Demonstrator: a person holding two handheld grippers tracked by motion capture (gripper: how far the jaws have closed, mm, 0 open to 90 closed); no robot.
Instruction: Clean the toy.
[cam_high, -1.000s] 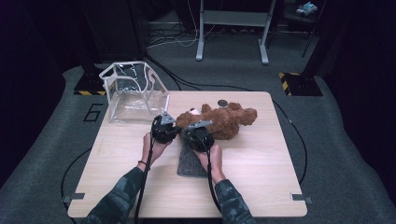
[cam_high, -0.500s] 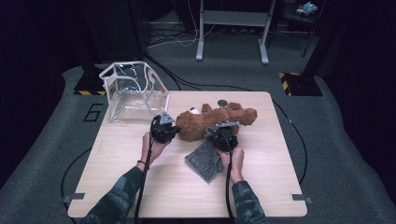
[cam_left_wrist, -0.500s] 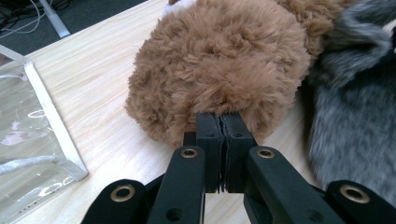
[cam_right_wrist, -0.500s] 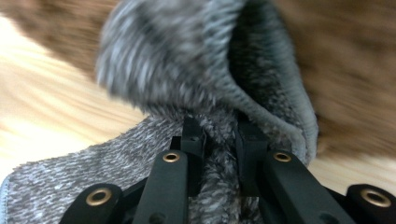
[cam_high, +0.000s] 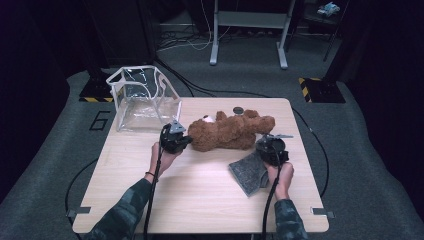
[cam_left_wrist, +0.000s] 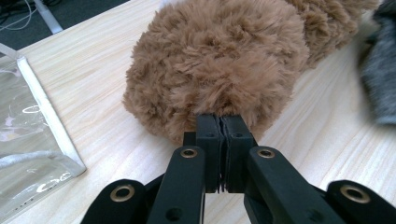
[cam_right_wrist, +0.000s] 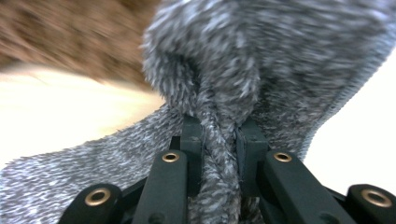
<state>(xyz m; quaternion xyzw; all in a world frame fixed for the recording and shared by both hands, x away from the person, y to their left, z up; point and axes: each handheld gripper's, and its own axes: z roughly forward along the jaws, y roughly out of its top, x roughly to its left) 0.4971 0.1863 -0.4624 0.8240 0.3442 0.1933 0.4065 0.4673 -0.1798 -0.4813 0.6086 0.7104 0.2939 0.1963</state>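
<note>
Meanwhile, left tongs pinch the teddy bear's fur; right tongs grip grey cloth beside it, dressing likely next.

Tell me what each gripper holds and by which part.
Left gripper pinches the teddy bear by fur at its rounded end. Right gripper clamps a bunched fold of the grey cloth.

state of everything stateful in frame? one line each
left hand-held gripper: shut, pinching the teddy bear's fur
right hand-held gripper: shut on a fold of the grey cloth
teddy bear: lying on its side on the table
grey cloth: bunched, one end lifted off the table
clear bag: standing open, nothing visible inside
small dark disc: lying flat behind the bear
</note>
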